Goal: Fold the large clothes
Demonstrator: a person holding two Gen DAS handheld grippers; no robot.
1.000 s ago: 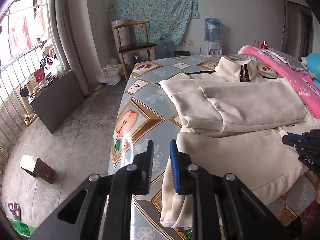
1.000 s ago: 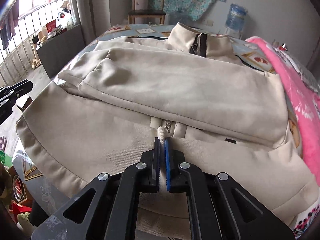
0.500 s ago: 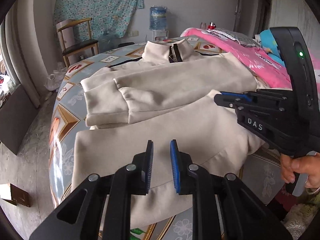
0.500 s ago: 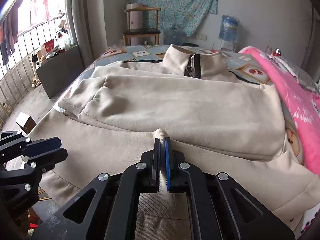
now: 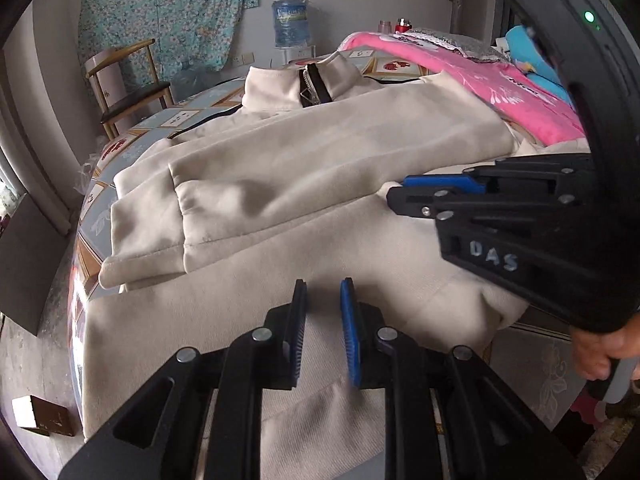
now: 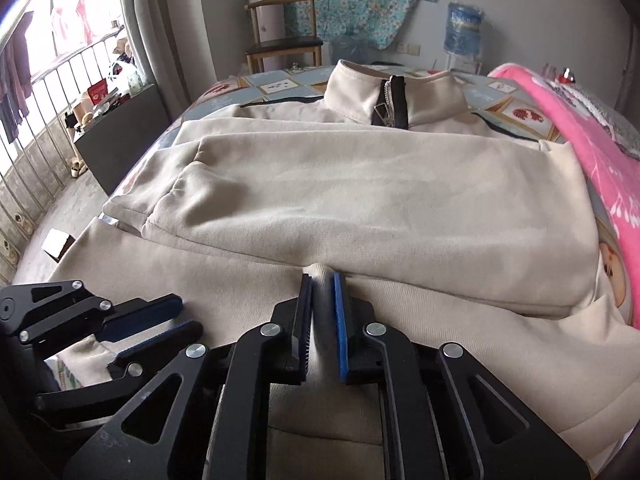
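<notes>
Both grippers hang over the cream jacket [image 6: 360,208], which lies spread on the patterned table [image 6: 280,84], its zipped collar [image 6: 394,96] at the far end and one sleeve [image 5: 304,184] folded across the chest. A second ago the right gripper [image 6: 322,280] was clamped tight on a ridge of the jacket's lower front; its jaws are now opening, and the pinched fold [image 6: 318,276] stands up between them, blurred, so I cannot tell whether the pads touch it. The left gripper [image 5: 323,286], which a second ago looked past the jacket's side edge at the floor and the wooden chair [image 5: 128,96], has swung in over the near hem. Its jaws stand narrowly apart with nothing between them. A hand [image 5: 604,344] grips the right gripper's handle near the jacket's hem.
</notes>
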